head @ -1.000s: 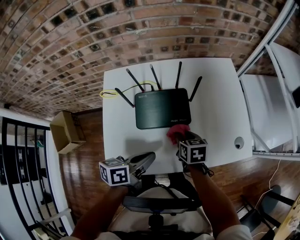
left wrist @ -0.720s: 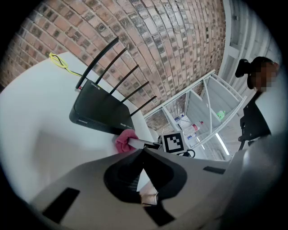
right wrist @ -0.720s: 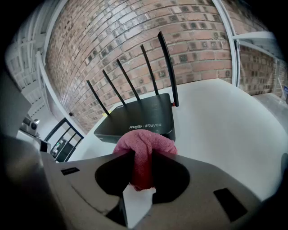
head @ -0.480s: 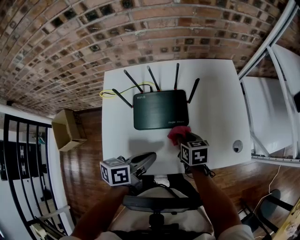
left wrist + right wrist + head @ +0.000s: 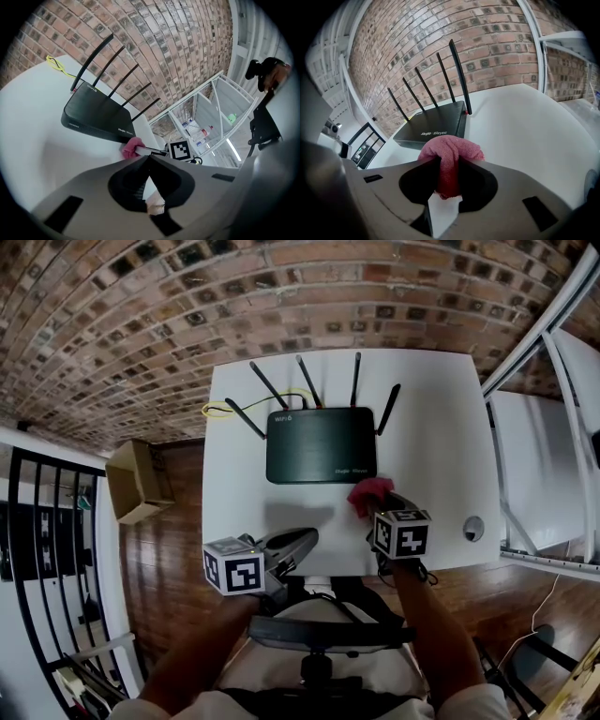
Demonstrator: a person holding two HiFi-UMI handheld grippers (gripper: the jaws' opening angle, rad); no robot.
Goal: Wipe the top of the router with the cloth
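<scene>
Right jaws: my right gripper (image 5: 447, 165) is clamped on the cloth (image 5: 451, 151). The pink wad is pinched mid-fold, and a rounded lump bulges out past the tips.
Why held so: I judge the lump is left proud so that soft cloth, not hard jaw, meets the router (image 5: 321, 444). The gripper slants downward, which suits pressing the wad onto a flat top.
Cloth to router: the cloth sits at the router's near right corner, just beside its front edge. It is not on the top yet. I cannot tell whether it brushes the casing.
Router: it lies flat toward the back of the white table (image 5: 441, 418), label edge facing me. Its antennas (image 5: 356, 381) stand up along the far side, and a yellow cable (image 5: 221, 410) loops off behind its left end.
Why that matters: the antennas fence off the far edge, so I judge the near side is the easy way on. Strokes should run across the top, short of the antenna bases.
Left jaws: my left gripper (image 5: 149, 160) has its tips together with nothing between them.
Left placement: it hangs at the table's near edge, well apart from the router and left of the cloth. I judge it is parked clear of the wiping path, ready to steady the casing if it slides.
Task stage: the approach is ending and no wiping is visible yet.
Next need: lift the wad over the front edge and set it down on the dark top.
</scene>
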